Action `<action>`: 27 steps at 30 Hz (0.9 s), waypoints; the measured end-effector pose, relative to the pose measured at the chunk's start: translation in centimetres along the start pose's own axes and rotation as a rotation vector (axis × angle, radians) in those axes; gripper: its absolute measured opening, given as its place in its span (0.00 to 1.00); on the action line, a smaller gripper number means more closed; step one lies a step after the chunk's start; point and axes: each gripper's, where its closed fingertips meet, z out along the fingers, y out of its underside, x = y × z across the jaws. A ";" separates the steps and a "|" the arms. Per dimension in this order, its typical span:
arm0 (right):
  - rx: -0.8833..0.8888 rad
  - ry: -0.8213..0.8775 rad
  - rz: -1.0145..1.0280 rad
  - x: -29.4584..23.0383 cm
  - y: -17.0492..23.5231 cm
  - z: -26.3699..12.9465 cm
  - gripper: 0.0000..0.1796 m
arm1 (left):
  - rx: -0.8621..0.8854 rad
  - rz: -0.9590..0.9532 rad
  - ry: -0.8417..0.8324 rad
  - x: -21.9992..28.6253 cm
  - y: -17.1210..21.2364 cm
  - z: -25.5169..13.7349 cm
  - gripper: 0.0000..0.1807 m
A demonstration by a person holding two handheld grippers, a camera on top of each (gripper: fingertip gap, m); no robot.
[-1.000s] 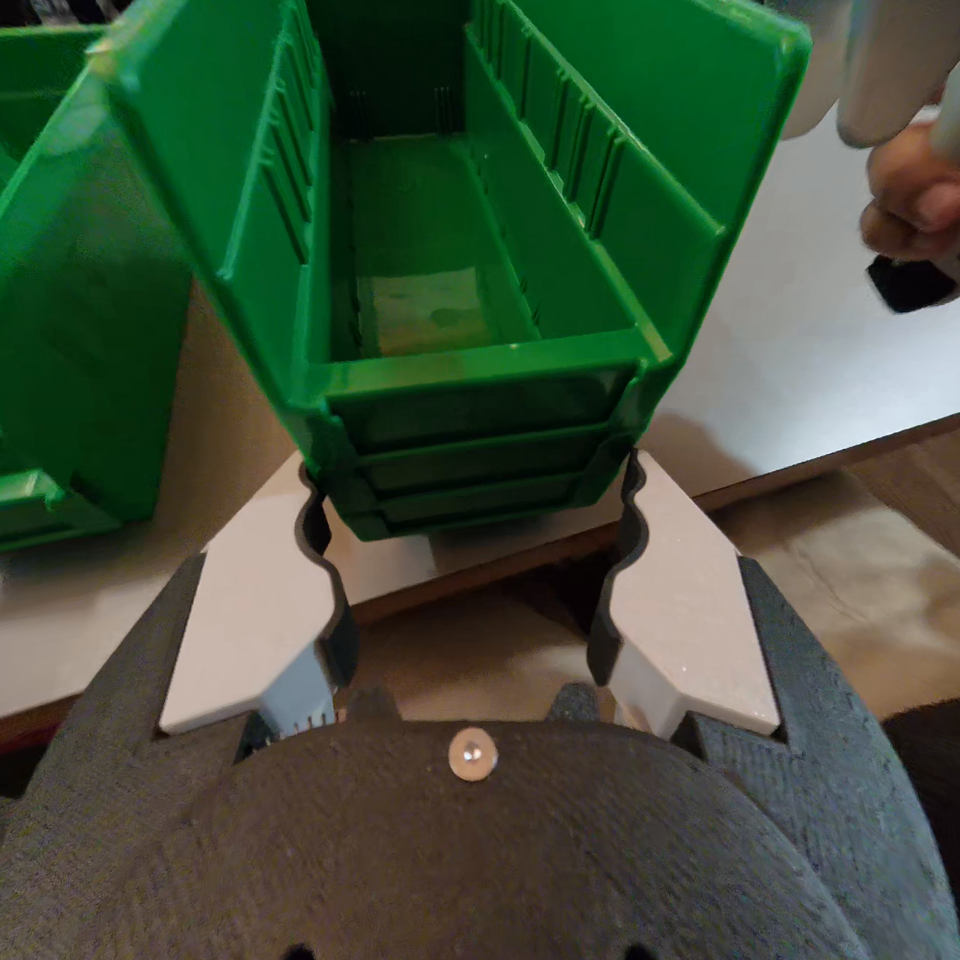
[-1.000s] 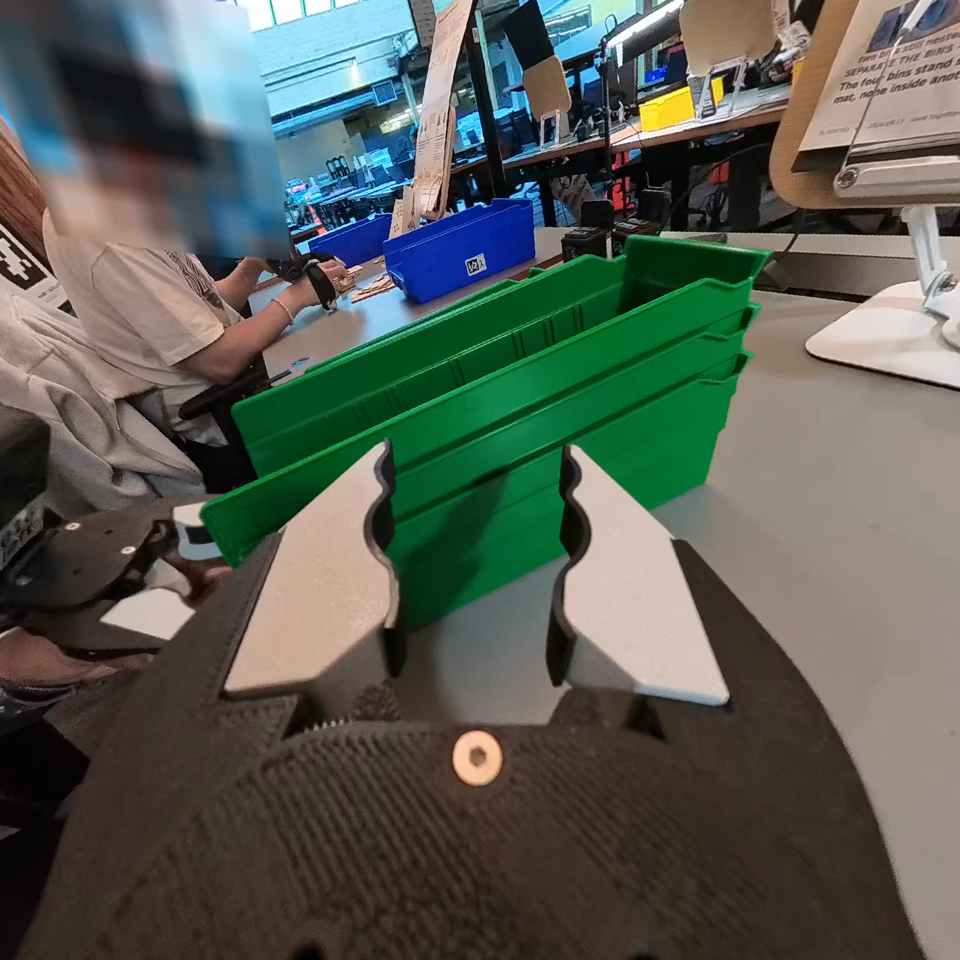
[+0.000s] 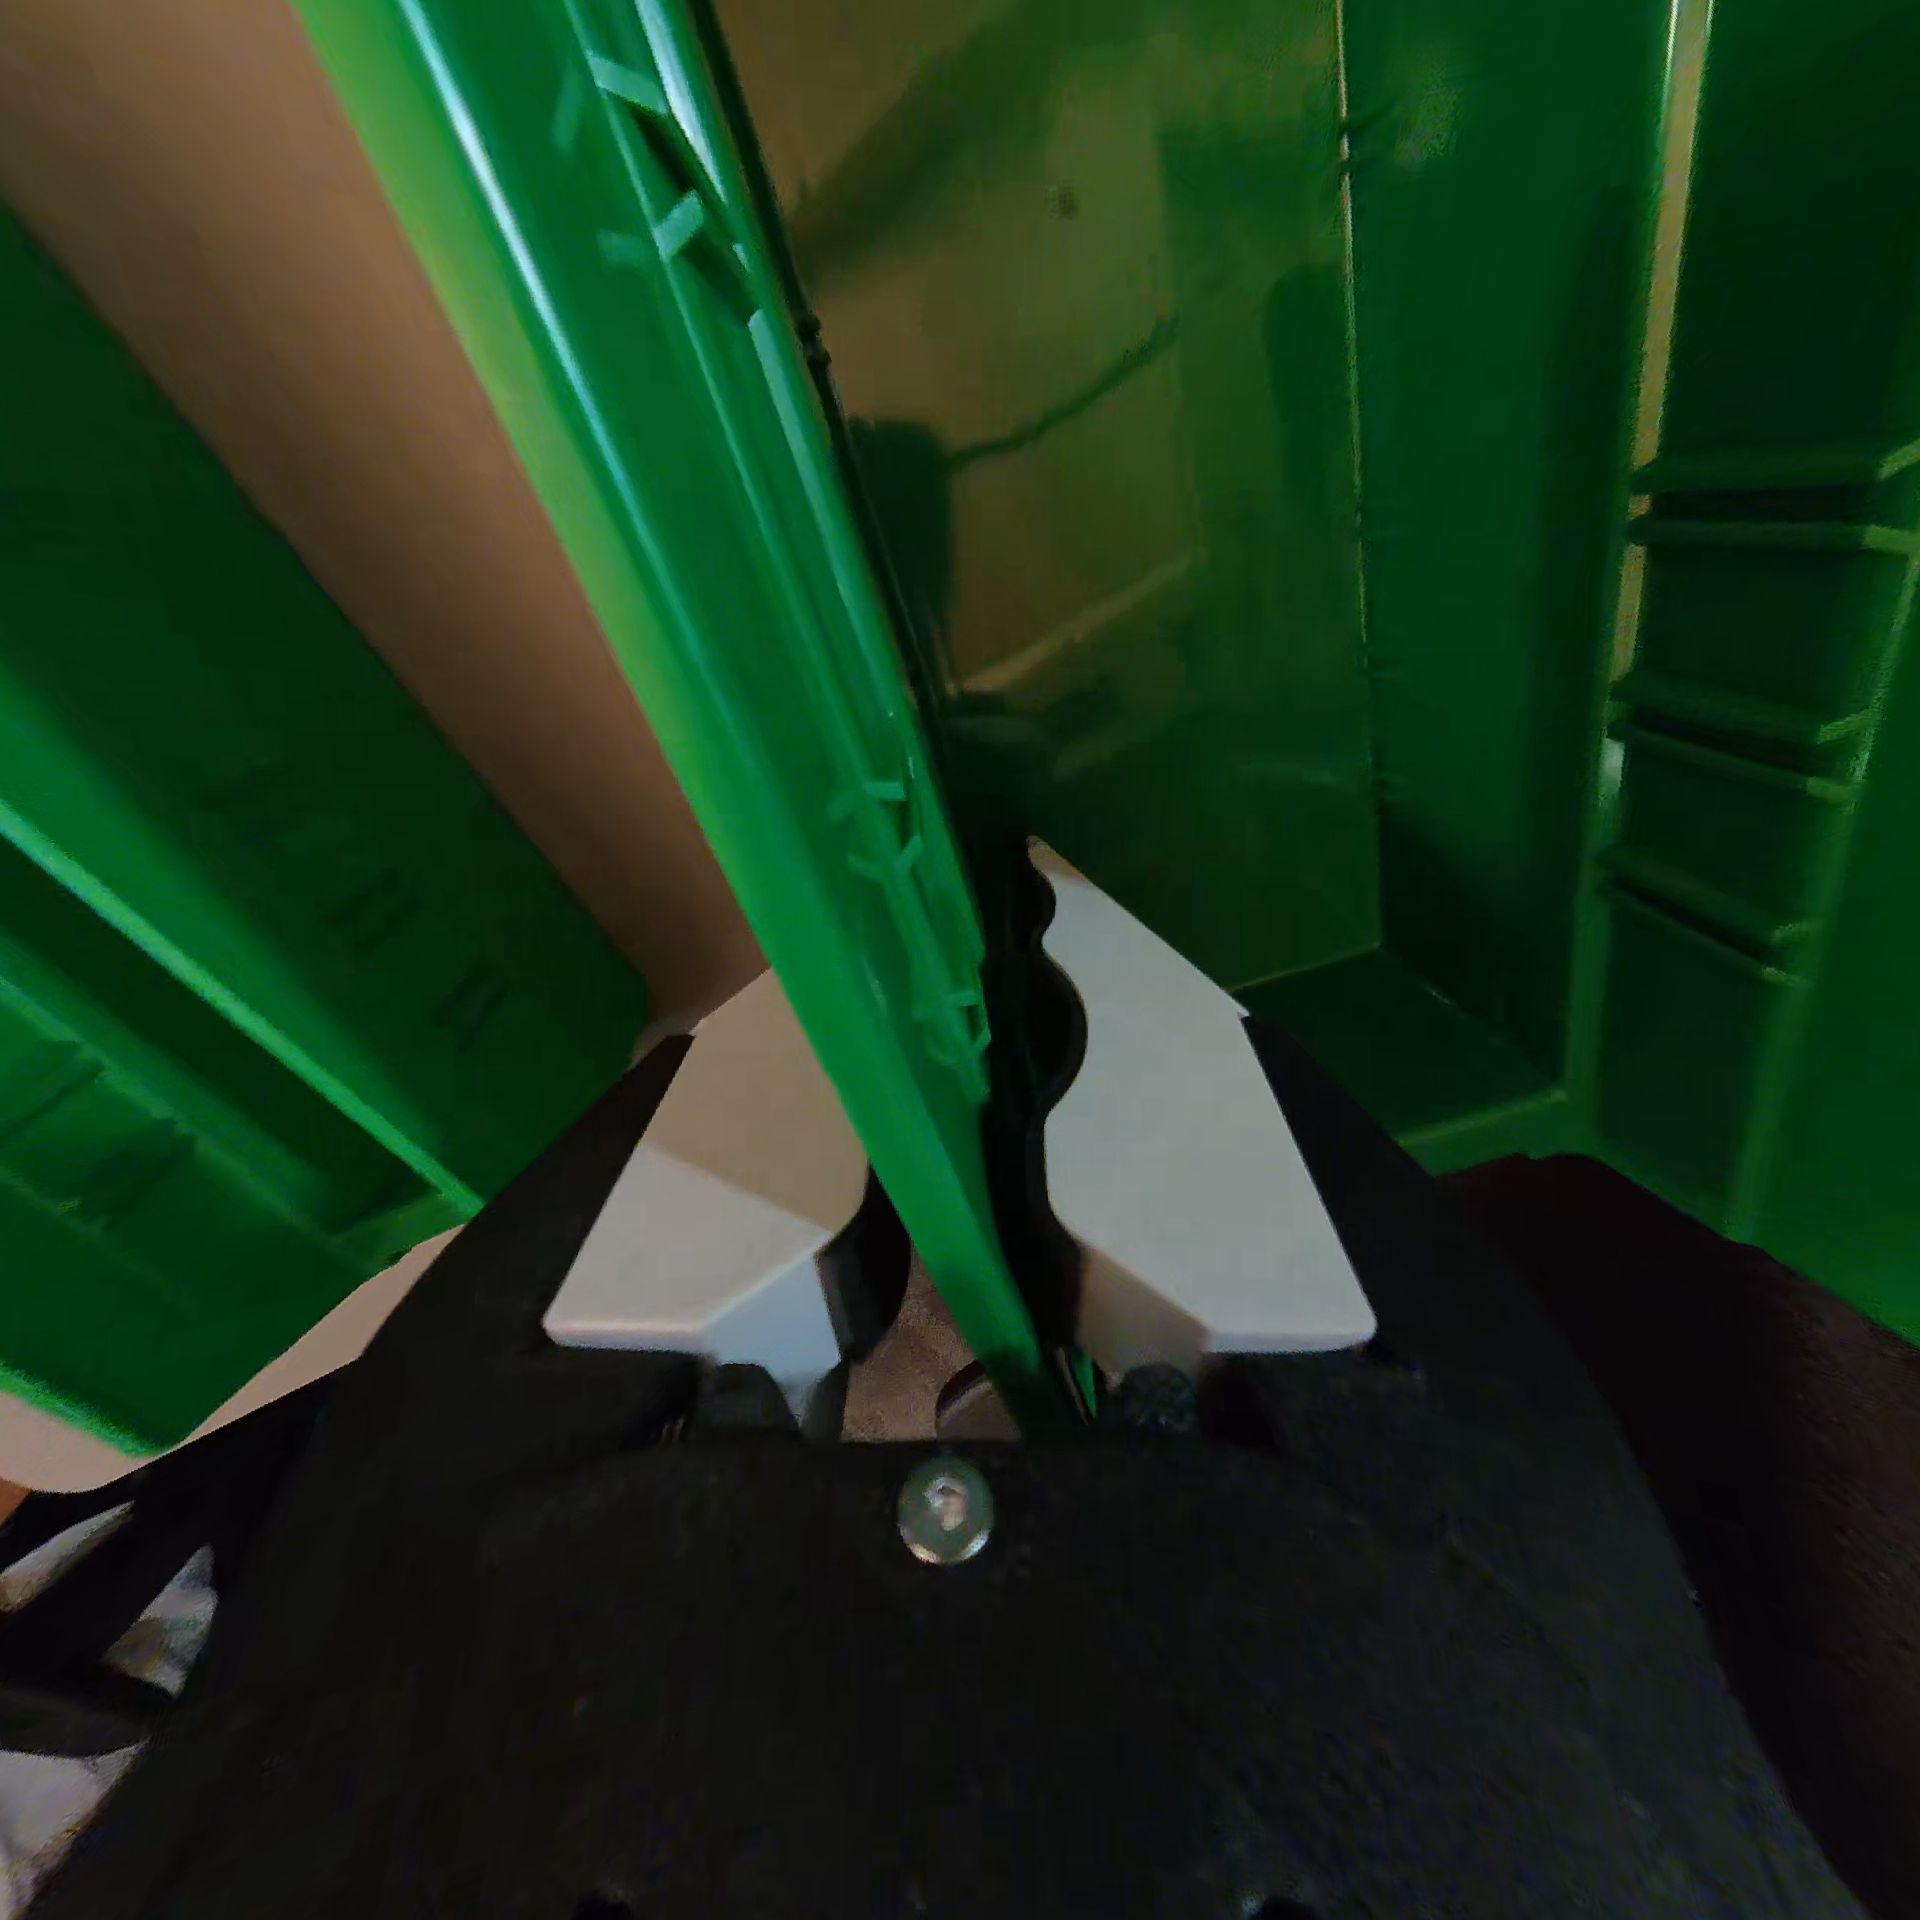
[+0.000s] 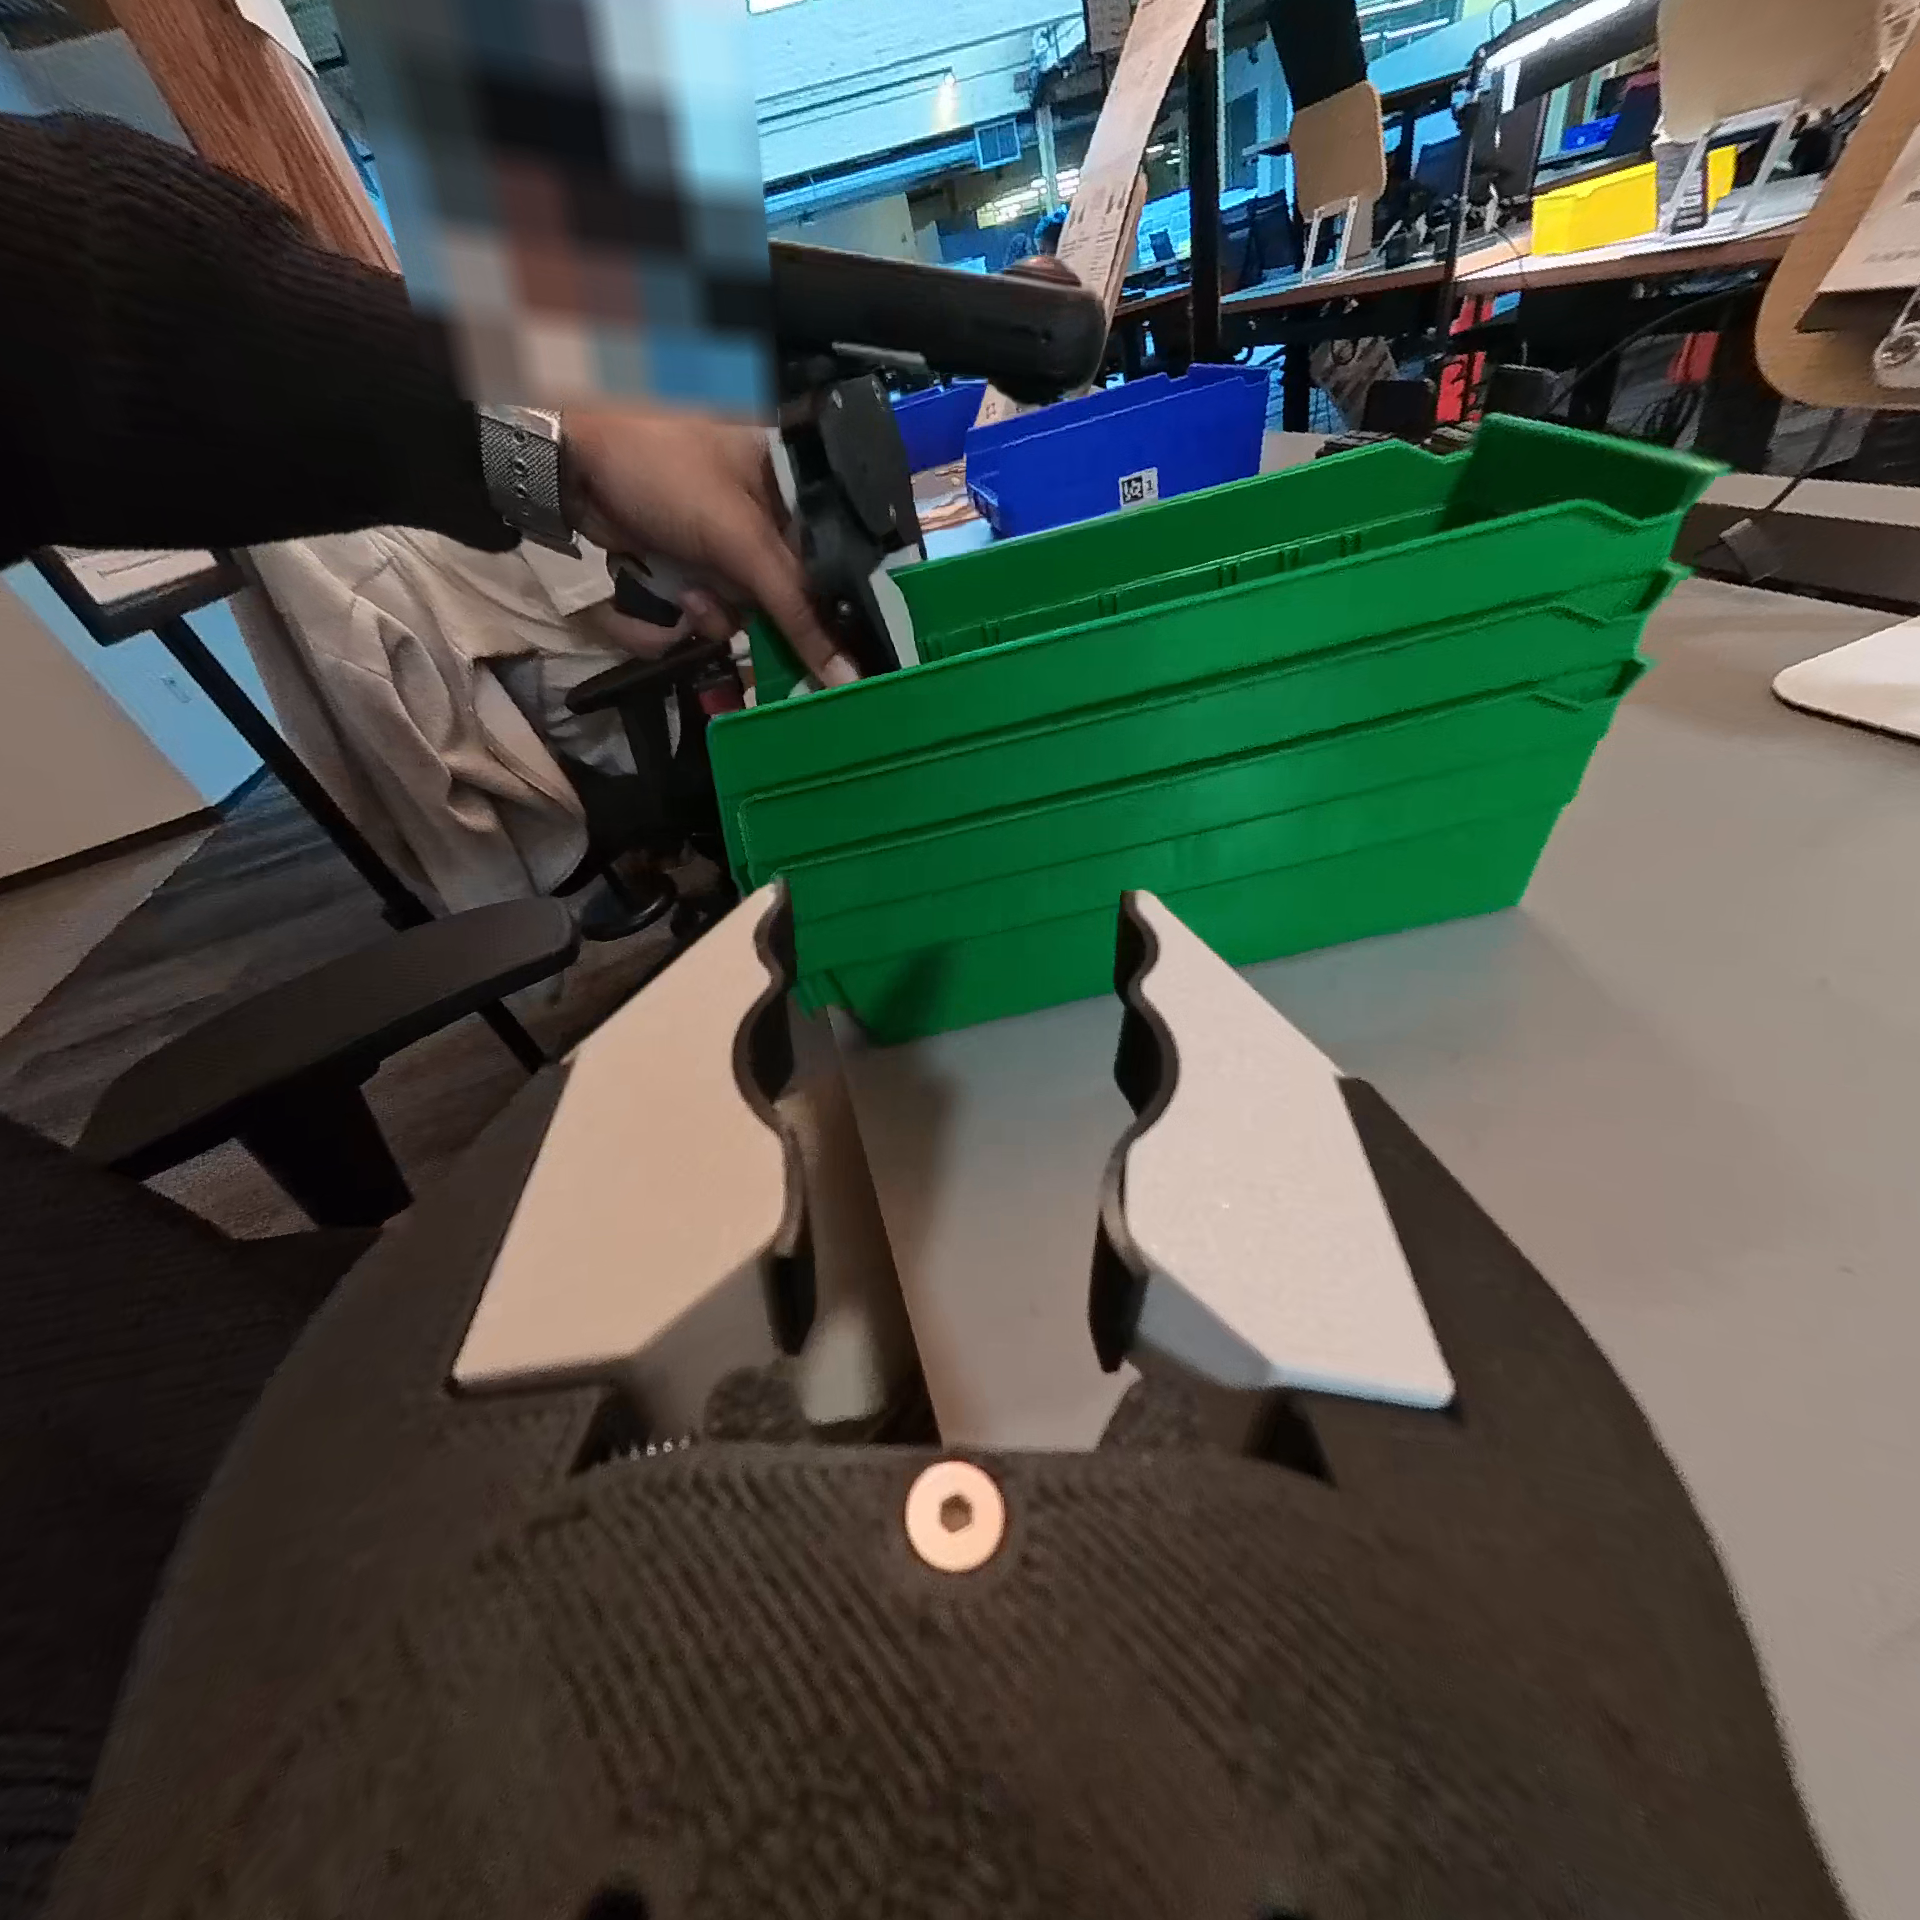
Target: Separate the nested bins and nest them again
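Stack of nested green bins (image 4: 1195, 748) on the table (image 4: 1662, 1039), long axis crossing ahead of the open, empty right tool (image 4: 951, 997), while the left tool (image 3: 951, 1049) pinches the top bin's near-end wall (image 3: 790, 727).

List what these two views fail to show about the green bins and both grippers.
- Left wrist view: bin wall fills the left hand-held gripper; whether the fingers truly clamp it is hidden.
- Left wrist view: second bin blurred, cut off by the edge.
- Right wrist view: stack count uncertain; interiors hidden.
- Right hand-held gripper: open, empty.
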 end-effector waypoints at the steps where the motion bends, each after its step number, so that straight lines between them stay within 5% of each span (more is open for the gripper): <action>1: 0.004 -0.004 0.002 -0.1 -0.1 0.0 0.34 | 0.001 0.003 -0.001 -0.1 0.0 -0.4 0.09; 11: 0.028 0.014 0.006 0.2 -0.8 -0.7 0.34 | 0.135 -0.057 0.012 -1.5 1.4 -7.8 0.07; 18: 0.011 0.007 0.012 -0.1 -0.3 -0.4 0.34 | 0.233 -0.230 -0.063 -9.3 4.2 -16.6 0.08; 27: -0.021 0.009 0.005 -0.4 0.4 0.1 0.33 | 0.156 -0.384 0.005 -15.1 7.3 -13.7 0.08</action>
